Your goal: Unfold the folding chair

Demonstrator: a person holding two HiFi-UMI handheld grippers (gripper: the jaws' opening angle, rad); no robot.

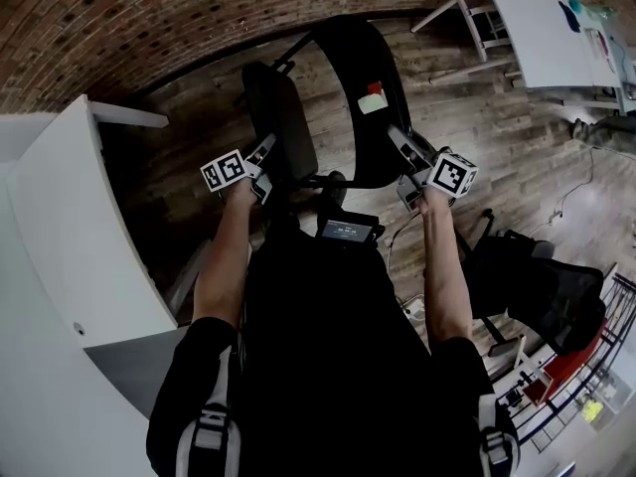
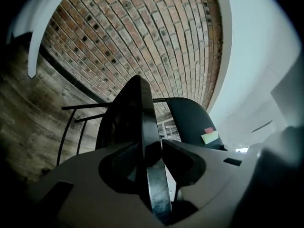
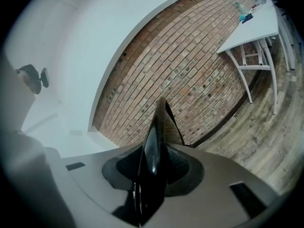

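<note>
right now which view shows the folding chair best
Head view: both black panels of the folding chair. Left gripper view: one panel edge-on, part of the other. Right gripper view: only one edge.

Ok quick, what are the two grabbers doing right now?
Left gripper: slightly open, with the edge of the smaller chair panel loose between its jaws.
Right gripper: closed, holding the larger chair panel by its edge.

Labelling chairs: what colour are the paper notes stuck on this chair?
Red and pale green notes, clearest in the left gripper view.
</note>
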